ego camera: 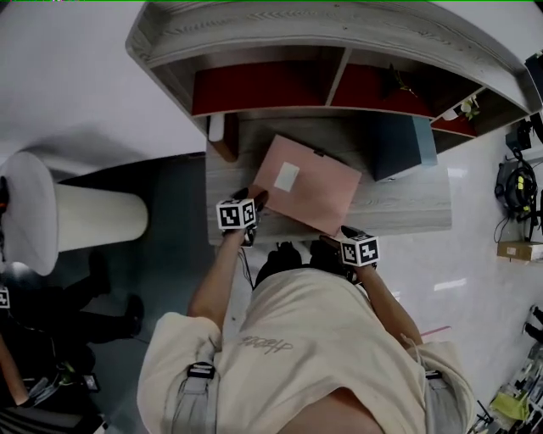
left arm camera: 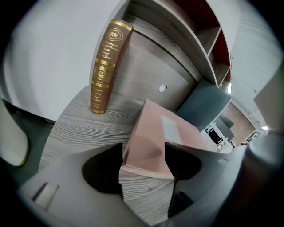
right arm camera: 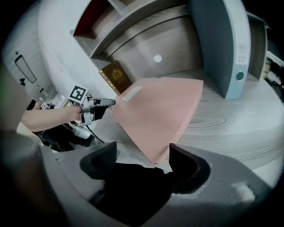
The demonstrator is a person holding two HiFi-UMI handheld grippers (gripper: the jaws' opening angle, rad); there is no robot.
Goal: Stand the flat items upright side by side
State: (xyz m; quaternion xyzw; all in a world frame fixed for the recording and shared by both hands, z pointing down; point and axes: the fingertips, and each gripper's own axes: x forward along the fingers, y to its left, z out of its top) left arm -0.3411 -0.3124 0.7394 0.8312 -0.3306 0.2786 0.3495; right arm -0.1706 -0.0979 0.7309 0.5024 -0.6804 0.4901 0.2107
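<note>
between the wide-open jaws of left gripper (left arm camera: 143, 164) and right gripper (right arm camera: 143, 153), two corners of the flat pink folder (ego camera: 305, 182) are sitting ungripped, likely for tipping upright

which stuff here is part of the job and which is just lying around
Job: pink folder lying flat on the desk; upright brown book; upright blue binder; left tool and right tool, both open.
Just around: white chair; red-backed shelf.
</note>
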